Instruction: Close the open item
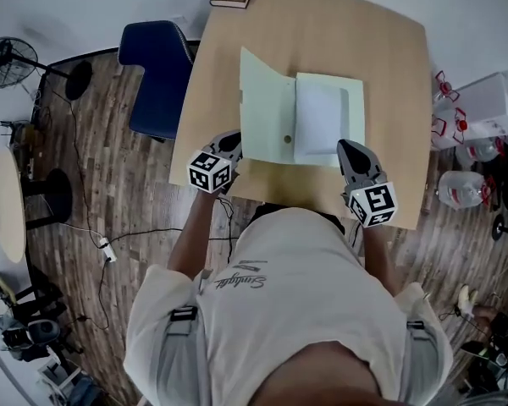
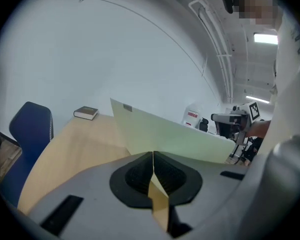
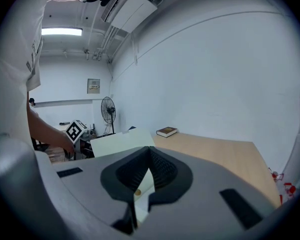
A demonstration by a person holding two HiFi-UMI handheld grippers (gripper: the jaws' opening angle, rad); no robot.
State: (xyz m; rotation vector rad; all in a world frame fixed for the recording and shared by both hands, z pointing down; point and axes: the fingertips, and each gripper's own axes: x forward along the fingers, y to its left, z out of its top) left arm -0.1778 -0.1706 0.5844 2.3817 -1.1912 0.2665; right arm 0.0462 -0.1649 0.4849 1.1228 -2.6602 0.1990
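**The cover has to tip over to the right**

The green folder [image 1: 356, 117] lies open in the middle of the bench [image 1: 322, 24], just in front of me. A white paper [image 1: 320, 117] rests in its right half. The cover [image 1: 267, 108] is the left half. It is lifted up off the bench and leans, with its far corner poking up high.

My left gripper [image 1: 233, 142] is at the near edge of the cover. Its jaws are pressed together, and a thin sheet sits between them. I think that sheet is the cover's edge, so this gripper is the one holding it up.

My right gripper [image 1: 349, 150] is over the near right corner of the folder. Its jaw tips are touching too. I see pale folder in the slit below them, but I cannot be sure it pinches anything.

The fold of the folder runs from near to far. The cover stands on the left of that fold, and the paper is on the right. So I think the left gripper must swing the cover to the right and down.
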